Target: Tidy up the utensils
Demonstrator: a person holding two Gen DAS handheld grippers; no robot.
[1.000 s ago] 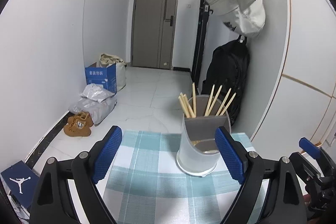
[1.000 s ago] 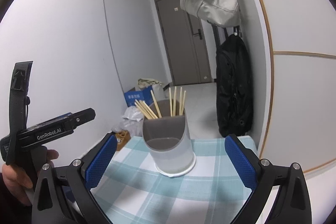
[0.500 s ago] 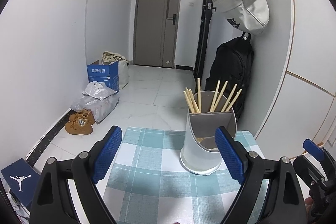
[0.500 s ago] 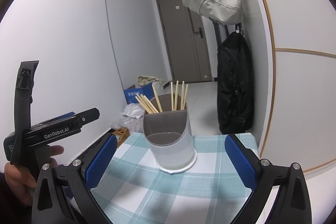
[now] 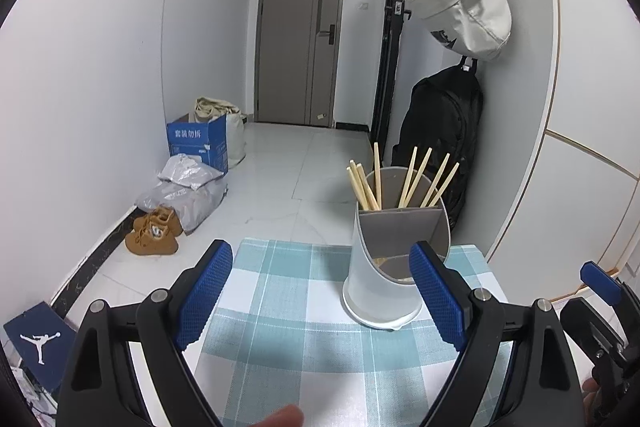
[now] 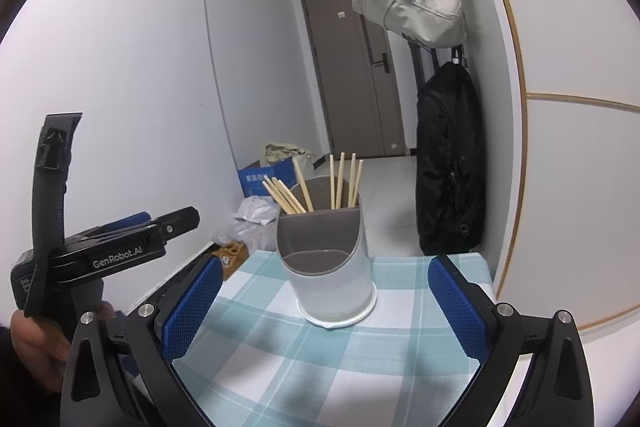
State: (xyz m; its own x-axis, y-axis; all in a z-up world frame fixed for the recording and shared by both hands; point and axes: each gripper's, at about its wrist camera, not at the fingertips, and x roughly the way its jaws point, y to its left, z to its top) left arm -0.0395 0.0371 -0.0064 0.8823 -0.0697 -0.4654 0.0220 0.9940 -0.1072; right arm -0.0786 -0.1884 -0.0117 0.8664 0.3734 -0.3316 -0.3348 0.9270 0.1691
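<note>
A white utensil holder [image 5: 380, 291] [image 6: 332, 283] with a grey divider stands on a teal checked tablecloth [image 5: 288, 331] [image 6: 320, 367]. Several wooden chopsticks [image 5: 408, 183] [image 6: 312, 187] stand upright in its rear compartment. My left gripper [image 5: 320, 267] is open with bare cloth between its blue pads; the holder stands just inside its right pad. My right gripper [image 6: 324, 279] is open too, and the holder stands ahead of it, between the pad lines but touching neither. The left tool's black body [image 6: 112, 251] shows at the right wrist view's left, held by a hand [image 6: 36, 343].
The small table stands against a white wall on the right, with a drop to the tiled floor [image 5: 280, 187] ahead and to the left. A black backpack [image 5: 440, 139] and a beige bag [image 5: 460, 3] hang beyond. Shoes [image 5: 154, 235], parcels and a blue box [image 5: 198, 143] line the left wall.
The left wrist view has tipped slightly, so the holder shows a little higher. Both grippers stay open, and nothing was picked up or let go.
</note>
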